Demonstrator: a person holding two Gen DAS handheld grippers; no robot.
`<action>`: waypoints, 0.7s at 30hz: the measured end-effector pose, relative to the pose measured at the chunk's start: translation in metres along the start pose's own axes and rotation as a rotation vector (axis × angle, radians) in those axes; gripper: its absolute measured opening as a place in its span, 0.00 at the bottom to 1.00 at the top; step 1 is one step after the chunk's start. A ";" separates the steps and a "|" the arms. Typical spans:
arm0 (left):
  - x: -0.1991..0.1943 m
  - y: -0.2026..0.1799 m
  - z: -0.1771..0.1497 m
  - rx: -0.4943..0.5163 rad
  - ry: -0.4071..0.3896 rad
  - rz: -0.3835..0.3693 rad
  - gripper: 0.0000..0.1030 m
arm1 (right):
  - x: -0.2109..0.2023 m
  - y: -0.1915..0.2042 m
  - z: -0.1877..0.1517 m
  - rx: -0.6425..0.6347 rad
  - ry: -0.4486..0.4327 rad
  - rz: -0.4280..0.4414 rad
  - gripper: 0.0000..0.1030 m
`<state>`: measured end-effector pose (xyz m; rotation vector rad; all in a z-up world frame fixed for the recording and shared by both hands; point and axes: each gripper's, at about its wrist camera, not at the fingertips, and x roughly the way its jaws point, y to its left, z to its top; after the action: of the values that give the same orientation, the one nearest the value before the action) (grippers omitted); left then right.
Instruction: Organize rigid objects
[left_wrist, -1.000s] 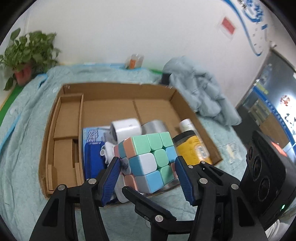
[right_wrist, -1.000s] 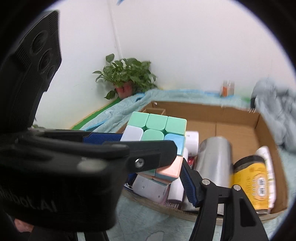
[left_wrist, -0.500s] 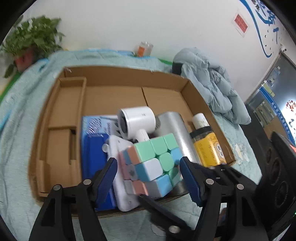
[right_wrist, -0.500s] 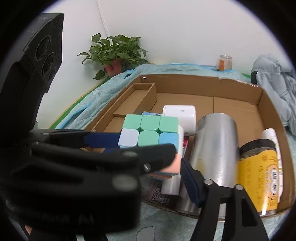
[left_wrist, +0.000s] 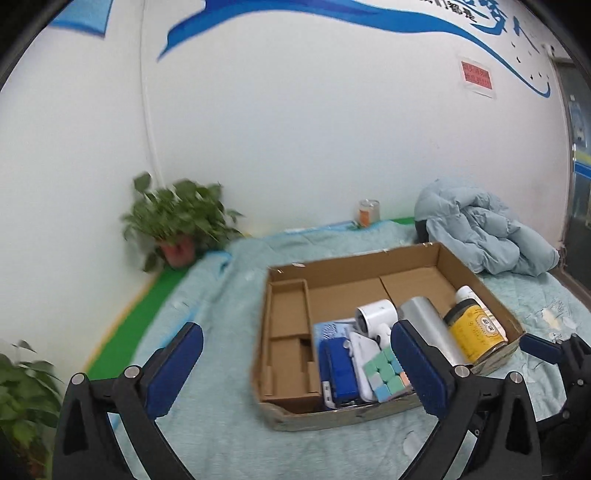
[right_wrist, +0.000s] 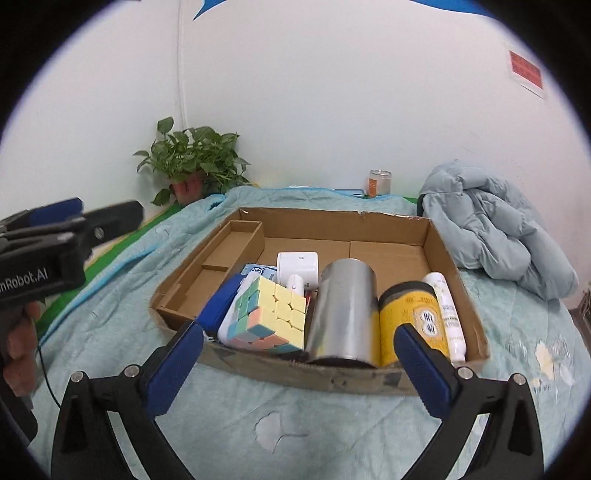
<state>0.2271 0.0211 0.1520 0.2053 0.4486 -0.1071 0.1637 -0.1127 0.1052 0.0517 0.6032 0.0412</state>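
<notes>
Now we pull both grippers, left (left_wrist: 293, 363) and right (right_wrist: 297, 363), straight back, fingers just spread wide and empty, leaving the cube (right_wrist: 271, 319) in the box (right_wrist: 369, 382).

A plain white wall (right_wrist: 332, 110) closes the scene, painted near its top with a sweeping blue stripe (left_wrist: 332, 18). A thin white pipe (right_wrist: 181, 74) runs down the wall to a leafy green plant in a reddish pot (right_wrist: 188, 166), which stands at the wall's foot. A red rectangular notice (right_wrist: 524, 70) hangs on the wall, far right of the plant. Along the wall's base lies a strip of green flooring (left_wrist: 155, 295). A dark doorway (left_wrist: 576, 166) borders the wall's right end.
</notes>
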 end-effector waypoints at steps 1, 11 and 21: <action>-0.014 0.001 -0.002 -0.001 -0.018 0.008 0.99 | -0.004 0.000 -0.001 0.006 -0.001 -0.005 1.00; -0.082 -0.019 -0.057 -0.121 -0.017 -0.082 0.99 | -0.042 0.000 -0.033 0.010 0.021 -0.079 1.00; -0.082 -0.039 -0.099 -0.171 0.038 -0.108 0.99 | -0.050 -0.011 -0.048 0.016 0.027 -0.155 1.00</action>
<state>0.1062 0.0099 0.0946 0.0149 0.5039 -0.1704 0.0956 -0.1242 0.0930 0.0195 0.6326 -0.1132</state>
